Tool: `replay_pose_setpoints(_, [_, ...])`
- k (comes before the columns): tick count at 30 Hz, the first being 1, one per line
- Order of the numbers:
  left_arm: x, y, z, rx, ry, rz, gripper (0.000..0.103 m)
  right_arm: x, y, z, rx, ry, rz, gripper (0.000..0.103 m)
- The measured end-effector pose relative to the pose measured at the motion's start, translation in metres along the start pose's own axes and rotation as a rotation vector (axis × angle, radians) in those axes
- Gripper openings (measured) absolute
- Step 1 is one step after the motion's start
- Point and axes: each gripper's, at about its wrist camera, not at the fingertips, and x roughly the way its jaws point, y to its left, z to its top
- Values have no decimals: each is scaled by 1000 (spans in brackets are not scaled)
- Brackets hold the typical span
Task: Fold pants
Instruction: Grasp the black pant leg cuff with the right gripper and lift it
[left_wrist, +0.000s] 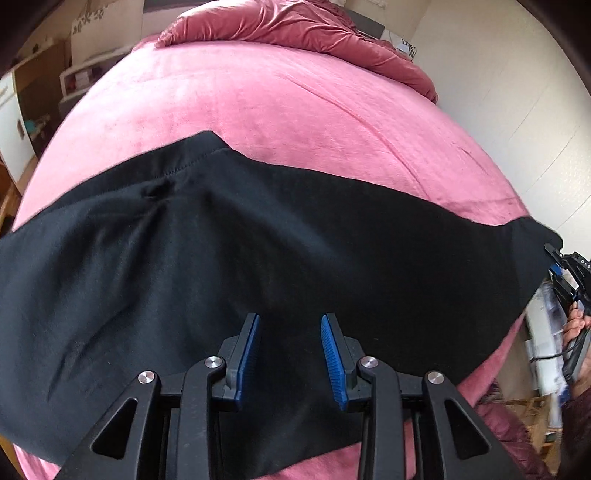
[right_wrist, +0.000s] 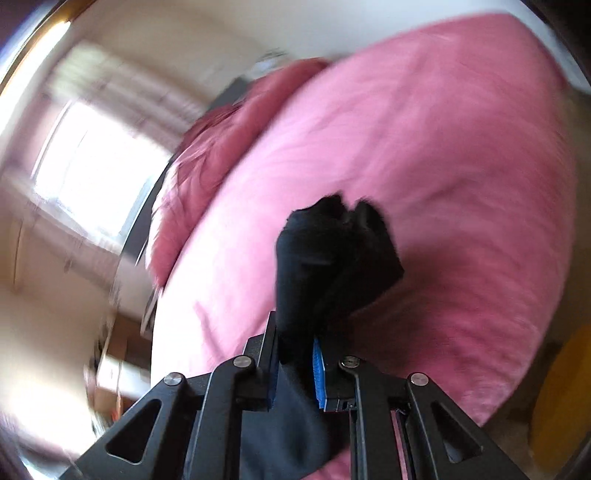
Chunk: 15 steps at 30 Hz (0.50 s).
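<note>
Black pants (left_wrist: 258, 243) lie spread across a pink bed cover (left_wrist: 258, 99). My left gripper (left_wrist: 291, 325) is open, its blue-padded fingers (left_wrist: 249, 350) just above the pants' near part, holding nothing. My right gripper (right_wrist: 295, 332) is shut on a bunched end of the black pants (right_wrist: 332, 258) and holds it above the bed; this view is motion-blurred. In the left wrist view the right gripper (left_wrist: 557, 262) shows at the far right edge, gripping the pants' right end.
A crumpled dark pink duvet (left_wrist: 295, 26) lies at the head of the bed. A white wall (left_wrist: 498, 74) runs along the right side. Shelves and furniture (left_wrist: 33, 110) stand to the left. A bright window (right_wrist: 92, 166) shows in the right wrist view.
</note>
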Motion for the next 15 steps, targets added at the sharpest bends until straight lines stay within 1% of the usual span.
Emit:
replay_pose_setpoints(2, [-5,5,-1,-35,9,-44,34,4,33,-8,-99,40,38,16])
replay_pose_setpoints(5, [-12,8,-3,-57,12,-88,34,14,75,-25,-232,99,64,16])
replay_pose_setpoints(8, [-16,10,-4,-54,12,-97,34,28,108,-46,-328,163,79,16])
replay_pose_setpoints(11, [-19,15,-8,-43,11,-68,34,44,129,-65,-389,217,78,16])
replay_pose_setpoints(15, [-30,11,-19,-4,-15,24,34,60,145,-90,-442,280,73,16])
